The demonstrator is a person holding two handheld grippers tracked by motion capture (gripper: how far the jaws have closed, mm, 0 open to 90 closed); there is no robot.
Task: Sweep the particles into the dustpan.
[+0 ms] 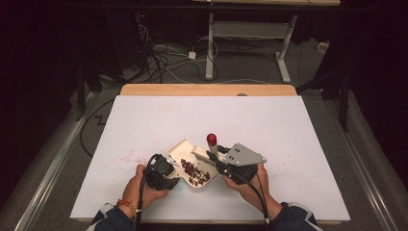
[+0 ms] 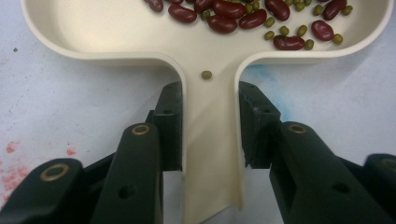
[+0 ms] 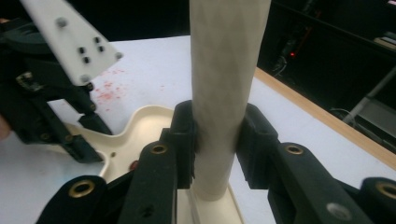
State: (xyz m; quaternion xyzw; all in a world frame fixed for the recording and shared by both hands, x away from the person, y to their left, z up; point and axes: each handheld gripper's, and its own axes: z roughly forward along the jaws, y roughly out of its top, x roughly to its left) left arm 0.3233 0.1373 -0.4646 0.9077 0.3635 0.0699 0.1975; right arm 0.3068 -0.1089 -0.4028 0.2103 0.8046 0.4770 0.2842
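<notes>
The left gripper (image 2: 210, 135) clamps the handle of the cream dustpan (image 2: 93, 32), which holds red and green beans (image 2: 243, 16). The right gripper (image 3: 217, 140) clamps the brush handle (image 3: 224, 70).

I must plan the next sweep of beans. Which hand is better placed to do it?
Right, probably: its gripper already holds the brush handle upright above the dustpan, while the left gripper is shut on the dustpan's handle, steadying it.

Both forearms come in from the near edge, angled inward so the hands sit close together. The left tongs (image 1: 169, 162) lie low and near level, jaws clamped tight. The right tongs (image 1: 215, 160) point toward them, grey plate uppermost, jaws likewise pressed shut.
</notes>
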